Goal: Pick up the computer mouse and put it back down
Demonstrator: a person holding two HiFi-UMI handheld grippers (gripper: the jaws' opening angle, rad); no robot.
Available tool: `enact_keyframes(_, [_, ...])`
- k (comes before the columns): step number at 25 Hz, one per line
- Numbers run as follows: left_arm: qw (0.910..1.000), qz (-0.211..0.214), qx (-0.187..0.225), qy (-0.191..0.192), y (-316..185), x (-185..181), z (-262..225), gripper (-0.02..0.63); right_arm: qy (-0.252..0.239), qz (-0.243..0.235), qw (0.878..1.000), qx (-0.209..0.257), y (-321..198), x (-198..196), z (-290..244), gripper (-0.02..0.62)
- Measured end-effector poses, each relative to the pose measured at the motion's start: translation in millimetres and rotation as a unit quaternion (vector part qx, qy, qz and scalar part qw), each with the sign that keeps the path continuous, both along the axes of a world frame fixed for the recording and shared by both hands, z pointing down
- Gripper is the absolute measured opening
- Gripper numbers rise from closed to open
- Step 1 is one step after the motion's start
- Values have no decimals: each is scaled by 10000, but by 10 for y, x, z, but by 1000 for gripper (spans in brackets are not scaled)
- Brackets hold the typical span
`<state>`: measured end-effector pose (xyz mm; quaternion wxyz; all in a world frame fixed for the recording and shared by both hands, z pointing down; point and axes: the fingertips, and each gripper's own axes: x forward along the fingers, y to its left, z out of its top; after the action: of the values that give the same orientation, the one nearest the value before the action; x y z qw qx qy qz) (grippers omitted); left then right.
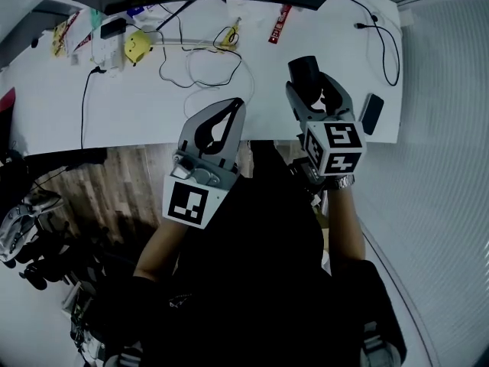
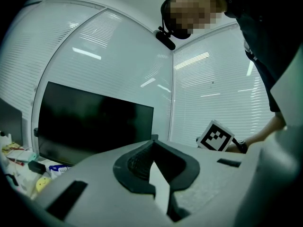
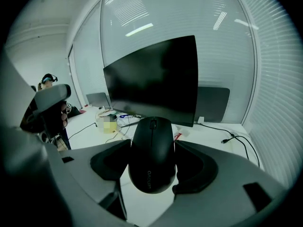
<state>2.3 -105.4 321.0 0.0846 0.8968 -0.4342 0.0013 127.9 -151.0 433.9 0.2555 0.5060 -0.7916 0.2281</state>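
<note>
Black and matte, the computer mouse (image 3: pixel 151 152) sits pinched between the jaws of the right gripper (image 3: pixel 151 167), whose dark pads press on its two flanks. Its long axis runs straight along the jaws: the wheel end points forward, away from the gripper, and the rounded tail end faces back toward the gripper's body. The head view shows the same hold, with the mouse (image 1: pixel 303 69) poking out past the tips of the right gripper (image 1: pixel 309 90).

What the coming move turns on is what lies under the mouse. It appears lifted, with the white desk (image 3: pixel 208 131) below and ahead of the right gripper's jaws, so setting it down looks like a plain descent, the mouse's flat underside kept level. The right gripper is the one on the job.

Off to its left, the left gripper (image 1: pixel 233 107) hangs near the desk's (image 1: pixel 137 105) near edge. Its jaws meet at the tips with only a narrow wedge of light behind them, and nothing between them (image 2: pixel 152 150).

By count: one mouse, two grippers, one desk and one dark monitor (image 3: pixel 156 79) beyond the right gripper's tips. Several loose cables (image 1: pixel 199 71) lie ahead of the left gripper, with another looped cable (image 3: pixel 236 141) to the right of the mouse. None of them looks to be directly under the mouse.
</note>
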Motion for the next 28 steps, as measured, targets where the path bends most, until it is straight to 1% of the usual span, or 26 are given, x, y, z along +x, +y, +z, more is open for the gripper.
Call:
enact_keyframes(7, [9999,23,-95,-116,-14,108,137,2,-80,-80,9985,-527,-6,-41,523,287])
enact_keyframes(12, [9996,-79,-262,-122,-34,76,265,2,211,-191,9967,-766,-10,-57,896,287])
enact_keyframes(18, [9993,-101,-317,-176,-87,60,353,2,629,-316,9908,-1156,56,-38,1404,287])
enact_keyframes(23, [9992,-112,-342,-170,-99,77,386,2,739,-332,9862,-1442,151,-27,1688,287])
enact_keyframes(28, [9989,-50,-417,-207,-85,106,445,2,896,-375,9825,-1589,184,-57,1878,287])
